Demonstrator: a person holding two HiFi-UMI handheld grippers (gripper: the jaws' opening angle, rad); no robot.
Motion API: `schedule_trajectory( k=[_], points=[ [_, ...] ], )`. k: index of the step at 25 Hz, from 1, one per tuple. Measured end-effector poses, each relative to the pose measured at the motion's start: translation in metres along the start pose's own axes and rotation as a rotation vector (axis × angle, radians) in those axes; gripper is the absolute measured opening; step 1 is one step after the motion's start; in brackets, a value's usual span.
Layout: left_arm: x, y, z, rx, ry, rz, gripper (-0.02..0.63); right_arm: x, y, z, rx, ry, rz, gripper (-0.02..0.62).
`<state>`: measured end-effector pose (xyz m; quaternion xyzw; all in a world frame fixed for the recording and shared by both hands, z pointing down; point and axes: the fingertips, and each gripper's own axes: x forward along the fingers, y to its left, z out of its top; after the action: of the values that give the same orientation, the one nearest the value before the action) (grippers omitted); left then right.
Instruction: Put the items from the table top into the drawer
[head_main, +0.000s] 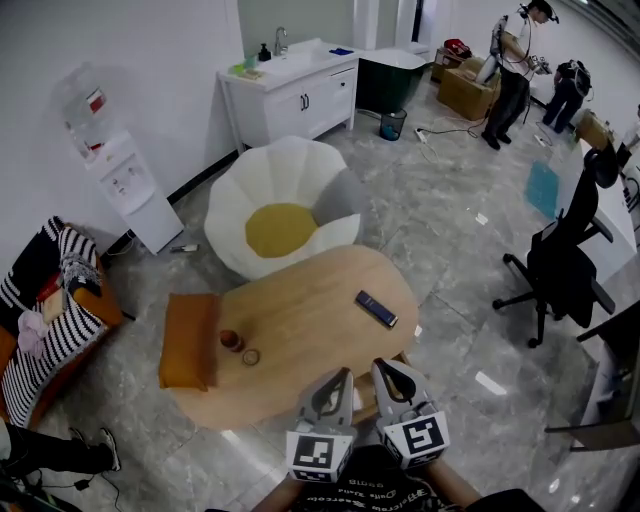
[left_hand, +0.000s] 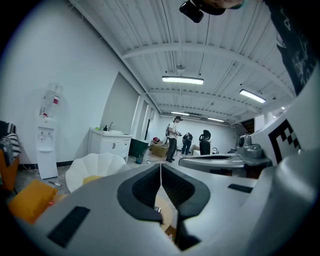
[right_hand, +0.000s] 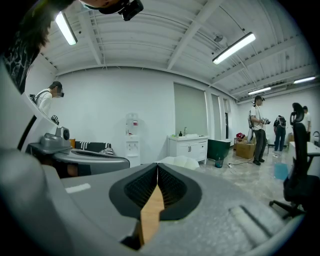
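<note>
An oval wooden table (head_main: 300, 330) stands in front of me in the head view. On it lie a dark flat remote (head_main: 375, 308) toward the right, a small brown cup (head_main: 231, 340) at the left and a little ring (head_main: 251, 356) beside the cup. My left gripper (head_main: 345, 373) and right gripper (head_main: 383, 366) hover side by side over the table's near edge, both pointing at the table. The left gripper (left_hand: 161, 167) is shut with nothing between its pads. The right gripper (right_hand: 157, 167) is shut too, with only table wood showing below its pads.
An orange cushioned seat (head_main: 190, 340) touches the table's left end. A white petal chair (head_main: 280, 215) with a yellow cushion stands behind the table. A black office chair (head_main: 565, 265) is at the right, a striped sofa (head_main: 50, 300) at the left. People (head_main: 510, 70) stand far back.
</note>
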<state>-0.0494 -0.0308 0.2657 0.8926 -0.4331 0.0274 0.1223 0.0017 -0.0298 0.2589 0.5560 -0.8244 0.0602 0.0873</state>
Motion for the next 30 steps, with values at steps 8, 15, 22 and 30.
schedule_trajectory(
  k=[8, 15, 22, 30],
  points=[
    [0.053, -0.003, 0.002, -0.028, 0.009, 0.015, 0.012, 0.027, -0.043, -0.005, -0.006, 0.046, 0.071, 0.005],
    [0.091, 0.001, 0.004, -0.032, 0.015, 0.064, 0.012, 0.051, -0.071, -0.013, 0.005, 0.081, 0.130, 0.088],
    [0.119, 0.015, -0.009, -0.061, 0.058, 0.121, 0.012, 0.078, -0.093, -0.027, 0.026, 0.132, 0.178, 0.189],
    [0.150, 0.030, -0.026, -0.077, 0.102, 0.153, 0.012, 0.108, -0.121, -0.045, 0.025, 0.171, 0.195, 0.229]
  ],
)
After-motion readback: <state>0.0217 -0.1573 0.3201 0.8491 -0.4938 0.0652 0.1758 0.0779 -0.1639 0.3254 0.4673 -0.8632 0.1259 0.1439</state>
